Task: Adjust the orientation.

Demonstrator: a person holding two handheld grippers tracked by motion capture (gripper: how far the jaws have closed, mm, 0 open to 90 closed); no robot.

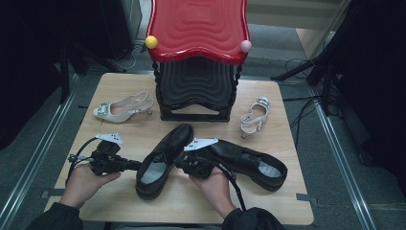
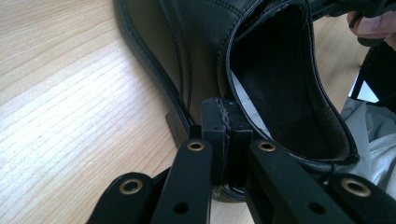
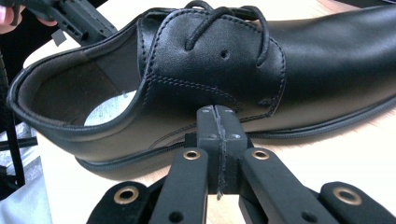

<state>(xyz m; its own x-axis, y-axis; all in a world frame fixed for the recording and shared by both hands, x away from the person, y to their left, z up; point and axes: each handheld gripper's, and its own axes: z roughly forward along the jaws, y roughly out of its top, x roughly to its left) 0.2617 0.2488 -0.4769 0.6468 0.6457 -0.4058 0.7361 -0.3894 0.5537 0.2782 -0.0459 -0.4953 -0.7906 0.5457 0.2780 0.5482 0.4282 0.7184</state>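
Black lace-up shoe (image 1: 163,160) lies on the front part of the wooden table (image 1: 115,81), its toe pointing toward the red and black stool (image 1: 197,28), and both grippers press against it from opposite sides. Left gripper (image 1: 136,165) has its jaws clenched together with nothing between them, the tips touching the shoe's side near the heel. Right gripper (image 1: 179,164) is clenched empty too, its tips against the other side under the laces; a second black shoe (image 1: 249,163) lies just beside it.

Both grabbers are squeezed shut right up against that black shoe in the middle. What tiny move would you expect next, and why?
Probably opening the left gripper. It and the right gripper flank the near black shoe, both with fingers pressed together and nothing between them. Shut fingers can only nudge; to lift the shoe, one must open around its collar.
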